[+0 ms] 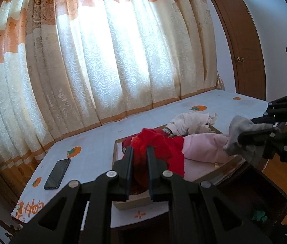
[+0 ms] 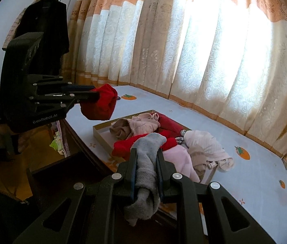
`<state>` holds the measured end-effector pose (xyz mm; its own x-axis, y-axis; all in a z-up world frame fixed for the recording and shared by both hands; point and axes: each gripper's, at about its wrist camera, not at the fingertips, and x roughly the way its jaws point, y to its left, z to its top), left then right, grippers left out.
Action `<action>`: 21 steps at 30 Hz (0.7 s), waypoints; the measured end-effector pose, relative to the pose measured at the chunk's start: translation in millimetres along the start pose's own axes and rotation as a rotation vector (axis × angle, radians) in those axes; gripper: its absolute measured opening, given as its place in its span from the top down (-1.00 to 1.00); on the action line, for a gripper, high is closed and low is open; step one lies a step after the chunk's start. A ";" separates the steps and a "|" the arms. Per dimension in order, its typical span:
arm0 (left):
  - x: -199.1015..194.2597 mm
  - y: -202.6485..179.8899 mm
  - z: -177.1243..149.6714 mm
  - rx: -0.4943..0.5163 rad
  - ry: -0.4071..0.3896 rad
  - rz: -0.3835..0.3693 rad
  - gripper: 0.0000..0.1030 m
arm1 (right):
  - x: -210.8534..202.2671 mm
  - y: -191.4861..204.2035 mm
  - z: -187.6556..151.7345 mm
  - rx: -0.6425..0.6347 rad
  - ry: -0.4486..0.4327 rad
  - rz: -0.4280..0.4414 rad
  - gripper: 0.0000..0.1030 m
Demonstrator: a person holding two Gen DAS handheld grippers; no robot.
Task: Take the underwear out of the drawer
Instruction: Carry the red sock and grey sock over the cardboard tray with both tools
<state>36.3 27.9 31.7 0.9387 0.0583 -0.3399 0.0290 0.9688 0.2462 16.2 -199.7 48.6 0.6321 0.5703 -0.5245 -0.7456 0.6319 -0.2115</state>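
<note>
My left gripper (image 1: 139, 149) is shut on a red piece of underwear (image 1: 155, 142), held up in front of the camera. The right wrist view shows that gripper (image 2: 96, 93) at the left, with the red bundle (image 2: 100, 104) hanging from its tips above the table edge. My right gripper (image 2: 146, 152) is shut on a grey piece of underwear (image 2: 147, 162) that droops below the fingers. It appears again (image 1: 245, 130) at the right of the left wrist view, with the grey cloth (image 1: 239, 134) in it. A dark wooden drawer (image 1: 245, 187) stands open beneath both grippers.
A shallow cardboard box (image 2: 100, 134) on the white fruit-print tablecloth (image 2: 255, 174) holds red, pink, beige and white garments. A black phone (image 1: 57, 173) lies left of it. Curtains (image 1: 102, 61) hang behind the table, a brown door (image 1: 243, 46) is at the right, and dark clothes (image 2: 45, 24) hang at the left.
</note>
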 end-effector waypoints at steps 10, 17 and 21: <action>36.0 -2.7 14.6 0.021 0.032 0.025 0.80 | 18.0 -19.3 11.1 0.015 0.013 -0.016 0.65; 56.3 -4.0 22.7 0.020 0.047 0.031 0.80 | 31.8 -38.3 23.5 0.037 0.021 -0.041 0.65; 67.4 -5.8 28.0 0.026 0.052 0.037 0.80 | 41.4 -45.5 30.2 0.045 0.027 -0.046 0.65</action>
<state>108.9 19.5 32.7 0.9200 0.1071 -0.3770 0.0041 0.9593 0.2825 82.7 -189.0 61.4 0.6595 0.5263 -0.5368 -0.7052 0.6805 -0.1992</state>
